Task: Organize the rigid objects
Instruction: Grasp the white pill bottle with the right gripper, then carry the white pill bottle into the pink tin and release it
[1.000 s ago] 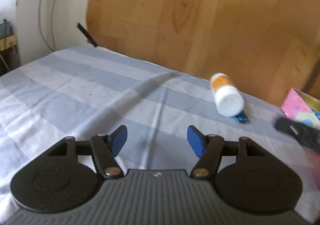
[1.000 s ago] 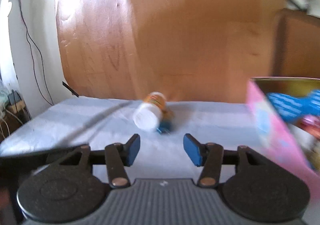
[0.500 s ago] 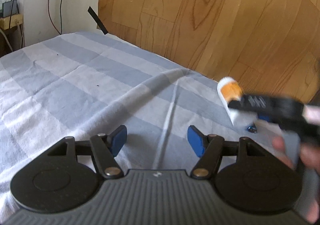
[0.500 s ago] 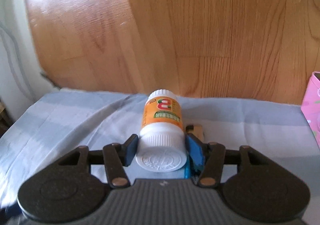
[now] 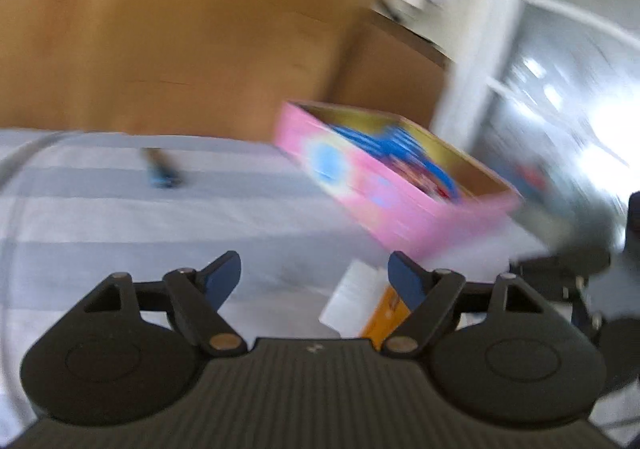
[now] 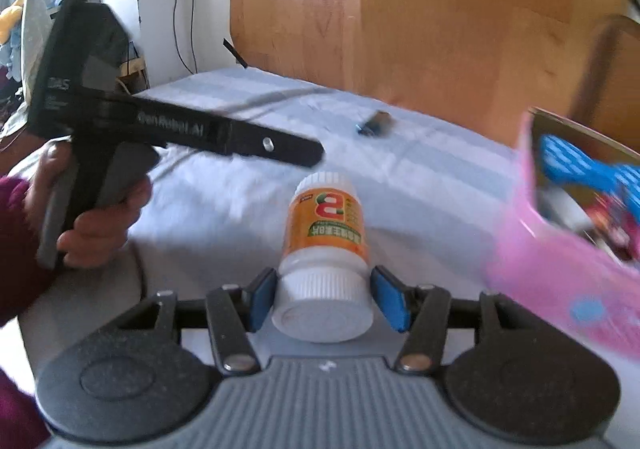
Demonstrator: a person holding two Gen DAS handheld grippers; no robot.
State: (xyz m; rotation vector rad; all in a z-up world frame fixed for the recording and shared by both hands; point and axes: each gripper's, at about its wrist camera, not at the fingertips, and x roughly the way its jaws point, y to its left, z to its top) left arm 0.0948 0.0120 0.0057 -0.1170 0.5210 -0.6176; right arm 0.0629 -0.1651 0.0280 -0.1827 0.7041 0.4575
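In the right wrist view, the black tool [image 6: 176, 129] held at the left of the frame carries pale lettering along its long bar that reads roughly "GenRobot.AI"; smaller print on its upper block at far left is too blurred to read. In the lower middle, the bottle [image 6: 326, 249] has an orange label with a large red-and-green "B" seen upside down, and a green band of white characters too small to make out. The left wrist view is too blurred for any text.
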